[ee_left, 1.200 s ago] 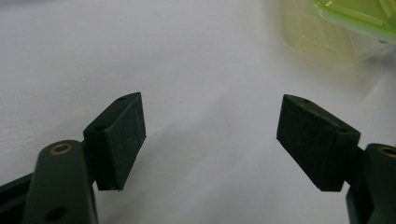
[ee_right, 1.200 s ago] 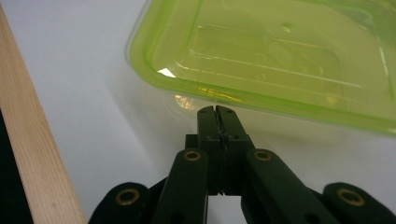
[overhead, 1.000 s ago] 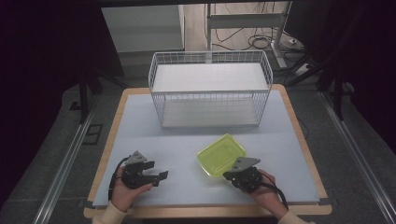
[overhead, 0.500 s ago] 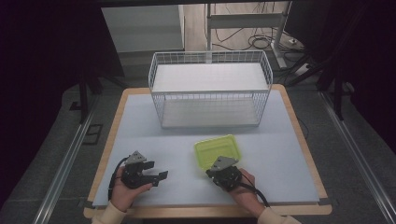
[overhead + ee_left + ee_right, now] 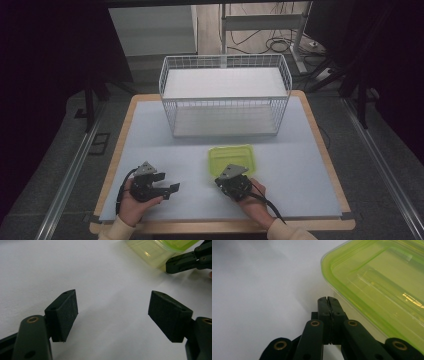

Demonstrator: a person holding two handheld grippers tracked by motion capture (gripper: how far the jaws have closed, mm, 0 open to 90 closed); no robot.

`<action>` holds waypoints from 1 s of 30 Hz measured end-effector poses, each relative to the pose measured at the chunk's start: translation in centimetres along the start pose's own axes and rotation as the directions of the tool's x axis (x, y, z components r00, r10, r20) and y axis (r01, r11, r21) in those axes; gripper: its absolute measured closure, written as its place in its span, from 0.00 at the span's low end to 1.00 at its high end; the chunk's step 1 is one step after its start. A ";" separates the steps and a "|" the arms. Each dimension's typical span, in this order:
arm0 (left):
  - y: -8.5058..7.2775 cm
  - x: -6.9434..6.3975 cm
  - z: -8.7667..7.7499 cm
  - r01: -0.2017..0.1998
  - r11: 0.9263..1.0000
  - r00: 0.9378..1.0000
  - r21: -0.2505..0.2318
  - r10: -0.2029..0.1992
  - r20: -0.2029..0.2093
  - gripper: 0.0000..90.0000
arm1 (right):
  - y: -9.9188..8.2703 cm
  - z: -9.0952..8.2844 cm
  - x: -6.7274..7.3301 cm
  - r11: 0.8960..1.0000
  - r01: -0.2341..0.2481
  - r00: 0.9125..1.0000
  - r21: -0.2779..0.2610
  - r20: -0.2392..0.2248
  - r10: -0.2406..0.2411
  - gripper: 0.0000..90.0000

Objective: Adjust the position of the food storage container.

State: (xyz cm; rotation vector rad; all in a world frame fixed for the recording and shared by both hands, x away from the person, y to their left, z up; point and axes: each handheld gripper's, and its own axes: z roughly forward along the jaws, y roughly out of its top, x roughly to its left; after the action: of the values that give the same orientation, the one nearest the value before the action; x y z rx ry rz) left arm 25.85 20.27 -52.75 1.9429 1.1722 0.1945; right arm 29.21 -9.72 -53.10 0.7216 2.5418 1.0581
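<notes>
Both claws are sitting low at the near edge of the table (image 5: 150, 125). The right gripper (image 5: 327, 300) is pinched tight on nothing, its tips just beside the green lidded box (image 5: 231, 158). I cannot tell what is inside the box. The left gripper (image 5: 112, 312) is gaping wide over bare table. Farther back, a white wire basket (image 5: 225, 95) is standing.
</notes>
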 end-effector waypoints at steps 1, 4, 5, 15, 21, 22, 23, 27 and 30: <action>0.0 0.0 0.0 0.000 1.000 1.000 0.000 0.000 0.001 0.26 | 0.2 0.1 0.0 1.000 -0.002 1.000 0.000 -0.004 0.002 1.00; 0.0 0.0 -0.1 -0.001 1.000 1.000 -0.003 0.001 0.000 0.26 | 0.2 0.1 0.2 1.000 -0.002 1.000 -0.002 -0.007 0.002 1.00; 0.0 0.0 -0.1 0.000 1.000 1.000 -0.006 0.000 0.000 0.26 | 0.1 -0.2 0.2 1.000 -0.006 1.000 -0.004 -0.017 0.005 1.00; 0.0 -0.1 -0.1 0.006 1.000 1.000 -0.005 -0.006 0.007 0.27 | -0.4 -4.9 -0.5 0.996 -0.031 0.998 -0.079 -0.052 0.027 1.00; 0.1 -0.1 -0.1 0.011 1.000 1.000 -0.007 -0.011 0.015 0.29 | -2.0 -8.4 -2.5 0.988 -0.088 0.996 -0.125 -0.041 0.083 1.00; 0.1 -0.1 -0.1 0.016 1.000 1.000 -0.009 -0.016 0.013 0.29 | -2.8 -9.6 -3.8 0.982 -0.128 0.992 -0.140 -0.036 0.124 1.00; 0.1 -0.1 -0.1 0.016 1.000 1.000 -0.009 -0.016 0.013 0.29 | -2.8 -9.6 -3.8 0.982 -0.128 0.992 -0.140 -0.036 0.124 1.00; 0.1 0.0 -0.1 0.018 1.000 1.000 -0.007 -0.017 0.010 0.29 | -4.5 -11.5 -6.8 0.967 -0.201 0.979 -0.157 -0.002 0.203 0.99; 0.1 -0.1 -0.1 0.015 1.000 1.000 -0.006 -0.015 0.010 0.28 | -5.1 -11.9 -7.7 0.961 -0.226 0.973 -0.157 0.006 0.230 0.99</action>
State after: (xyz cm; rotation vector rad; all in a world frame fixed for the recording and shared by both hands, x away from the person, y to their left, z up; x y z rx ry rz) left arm 25.85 20.19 -52.58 1.9273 1.1780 0.1799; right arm 28.63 -23.86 -48.01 0.9942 2.3642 1.2951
